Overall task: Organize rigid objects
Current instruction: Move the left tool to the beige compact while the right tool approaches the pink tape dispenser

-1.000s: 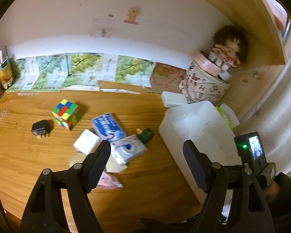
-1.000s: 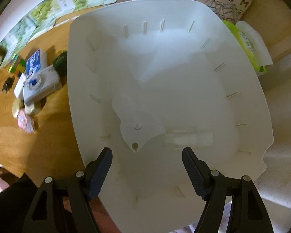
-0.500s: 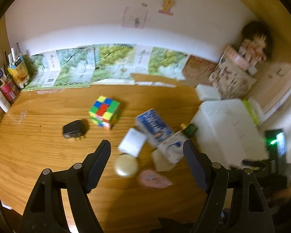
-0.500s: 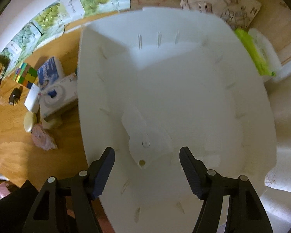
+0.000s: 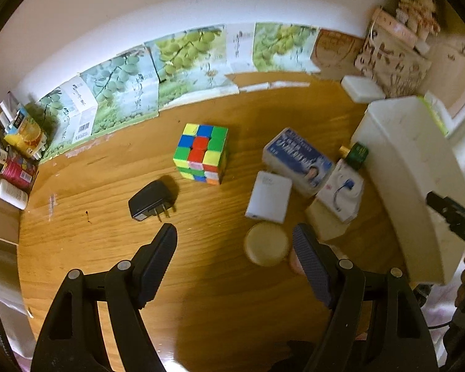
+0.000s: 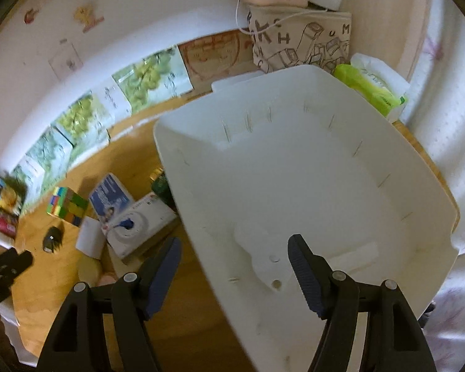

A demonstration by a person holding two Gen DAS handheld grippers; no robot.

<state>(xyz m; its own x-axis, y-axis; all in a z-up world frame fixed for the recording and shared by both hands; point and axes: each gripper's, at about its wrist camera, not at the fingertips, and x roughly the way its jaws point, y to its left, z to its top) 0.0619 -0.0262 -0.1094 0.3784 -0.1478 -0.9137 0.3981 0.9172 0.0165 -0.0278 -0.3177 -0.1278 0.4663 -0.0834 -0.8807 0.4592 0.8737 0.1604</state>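
On the wooden desk lie a Rubik's cube [image 5: 201,155], a black charger plug [image 5: 150,201], a small white box [image 5: 268,197], a blue box [image 5: 297,159], a white camera [image 5: 341,192], a round cream tin [image 5: 266,243] and a green bottle [image 5: 358,153]. A white bin [image 5: 412,170] stands to their right. My left gripper [image 5: 234,241] hangs open over bare desk between the plug and the tin, holding nothing. My right gripper [image 6: 232,248] is open above the left rim of the bin [image 6: 294,186], one finger over the desk, the other over the bin's inside. A flat white piece [image 6: 272,266] lies in the bin.
Grape-printed cartons [image 5: 170,71] line the wall. A patterned bag [image 6: 300,43] with a doll on top fills the back right corner, with a green tissue pack [image 6: 372,90] beside it. Bottles and packets [image 5: 12,161] crowd the desk's far left. A white block [image 5: 361,88] sits behind the bin.
The left gripper has swung left and down, from over the camera and boxes to bare desk near the plug. The right gripper has shifted left from the bin's middle to its left rim.
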